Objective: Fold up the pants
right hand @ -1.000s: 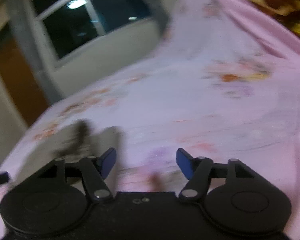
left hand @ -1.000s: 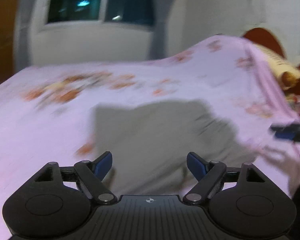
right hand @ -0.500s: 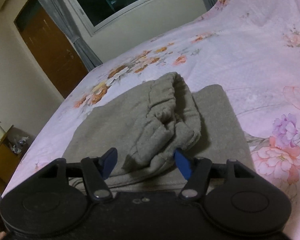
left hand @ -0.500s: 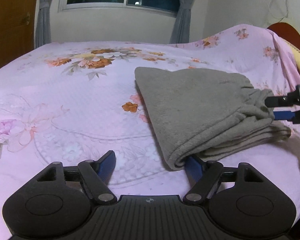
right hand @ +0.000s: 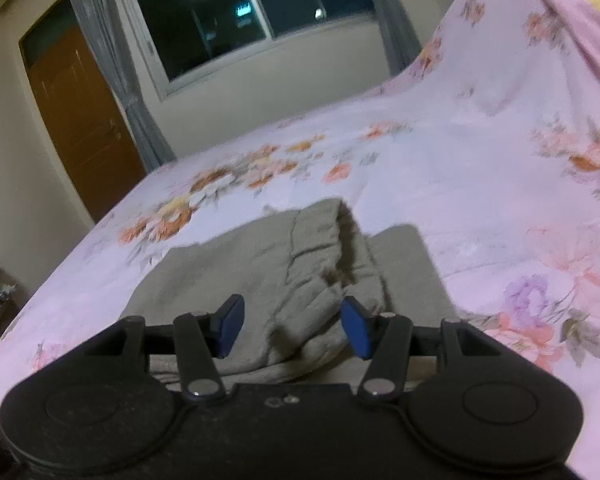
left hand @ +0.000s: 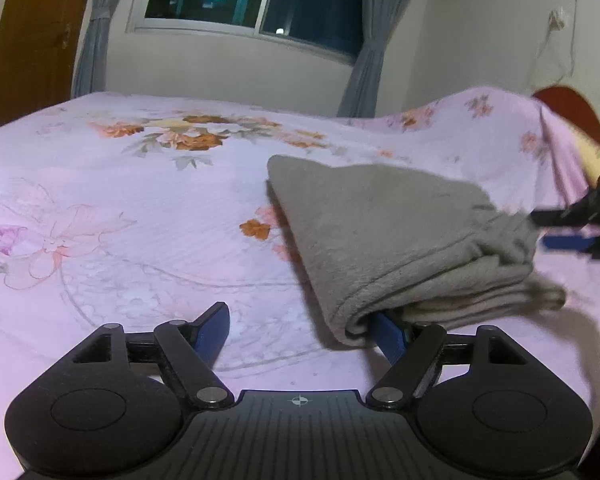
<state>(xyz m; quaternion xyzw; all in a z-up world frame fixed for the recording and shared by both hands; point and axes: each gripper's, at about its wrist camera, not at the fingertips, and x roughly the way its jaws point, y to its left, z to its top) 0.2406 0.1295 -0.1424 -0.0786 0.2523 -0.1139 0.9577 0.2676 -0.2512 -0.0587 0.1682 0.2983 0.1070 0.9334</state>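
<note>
Pants (left hand: 384, 236), grey and fleecy, lie as a thick folded stack on the pink floral bedsheet (left hand: 112, 240), toward its right side as your left camera sees it. A second ago both views were a smear of motion and the fabric looked spread and flat; now the pictures are sharp and the cloth sits doubled over in layers, so a fold looks freshly laid.

Your left gripper (left hand: 300, 332) has come down to the near corner of the stack. Its jaws stand wide apart: the right finger is tucked under or against the rolled edge, the left finger rests over bare sheet, and nothing is pinched.

Your right gripper (right hand: 292, 328) has swung in from open sheet to the bunched end of the pants (right hand: 300, 280). Its jaws have just been closing, and a hump of grey cloth sits between them, but the pads do not yet seem to press on it. In the left view that gripper (left hand: 572, 232) shows at the far right edge of the stack.

Judging by this, you are between folds, with both tools lining up for a fresh hold. The rumpled end under your right gripper probably needs smoothing or a firm pinch before the next fold, or the bundle will end up lopsided.
</note>
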